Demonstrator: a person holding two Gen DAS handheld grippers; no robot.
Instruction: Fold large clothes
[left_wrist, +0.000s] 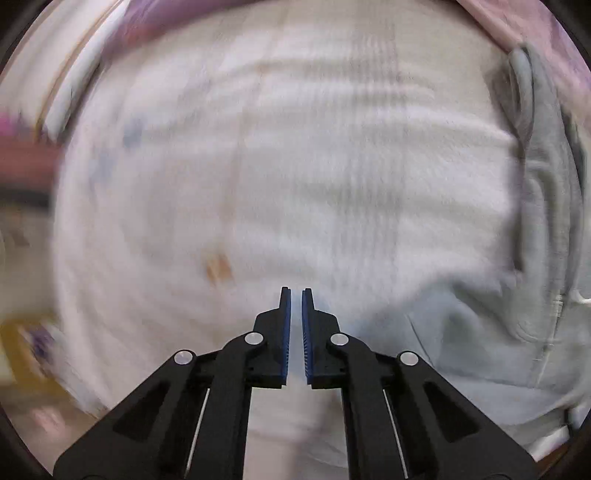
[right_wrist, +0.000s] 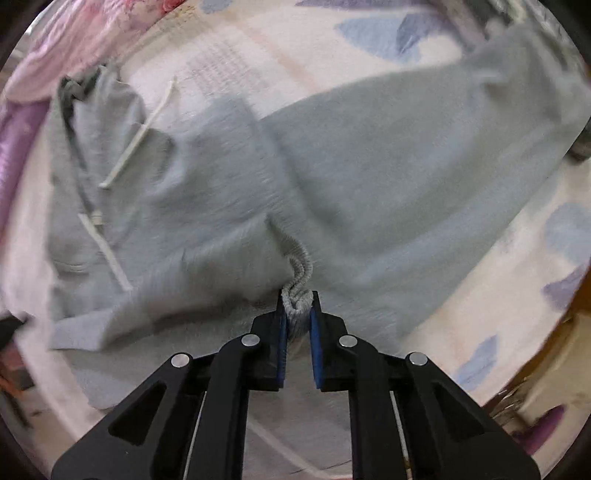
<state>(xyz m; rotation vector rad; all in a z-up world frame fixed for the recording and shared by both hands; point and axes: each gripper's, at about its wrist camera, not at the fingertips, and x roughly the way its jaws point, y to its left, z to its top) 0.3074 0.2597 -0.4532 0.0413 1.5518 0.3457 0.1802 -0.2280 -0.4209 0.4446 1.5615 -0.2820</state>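
Right wrist: right gripper (right_wrist: 297, 295) jaws clamp hoodie (right_wrist: 369, 166) ribbed edge — bedsheet (right_wrist: 480, 314) around.

Left wrist view is smeared with blur; the grey garment (left_wrist: 480, 350) runs off at four o'clock, bedsheet (left_wrist: 277, 166) pattern unreadable.

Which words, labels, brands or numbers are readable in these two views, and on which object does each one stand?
None can be read.
grey garment: no print or label shows.
patterned bedsheet: only blue and purple shapes, no letters.
The left wrist view is too blurred to read anything.
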